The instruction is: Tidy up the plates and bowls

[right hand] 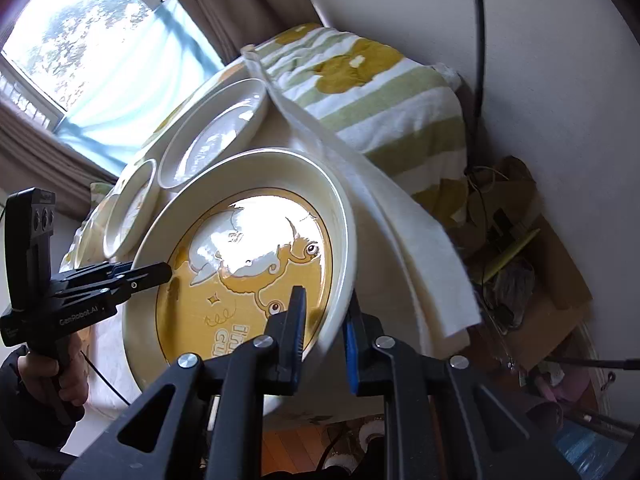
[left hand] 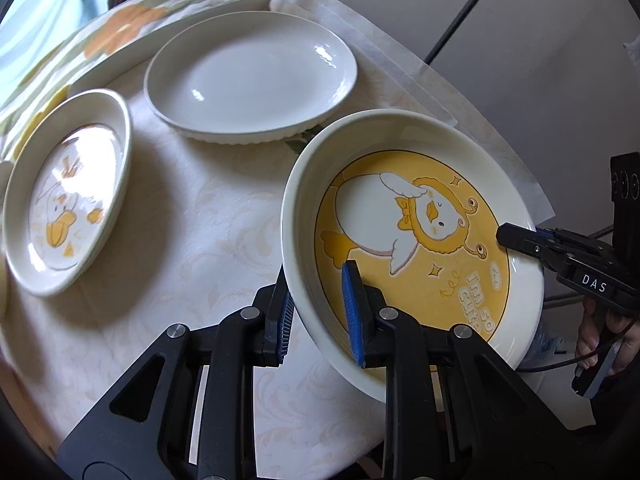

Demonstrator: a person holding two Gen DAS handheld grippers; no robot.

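A large cream plate with a yellow duck picture (left hand: 416, 216) is tilted up above the table, held at two sides. My left gripper (left hand: 320, 304) is shut on its near rim, one finger inside and one outside. My right gripper (right hand: 325, 322) is shut on the opposite rim; it shows in the left wrist view (left hand: 516, 240) at the right. The same plate fills the middle of the right wrist view (right hand: 248, 264). A plain white plate (left hand: 252, 76) lies behind it. A smaller duck plate (left hand: 68, 204) lies at the left.
The table has a pale patterned cloth (left hand: 192, 216). A green and orange striped towel (right hand: 384, 96) lies at the table's far side by the wall. A window with curtains (right hand: 88, 48) is beyond. Clutter and a cardboard box (right hand: 532, 272) sit on the floor to the right.
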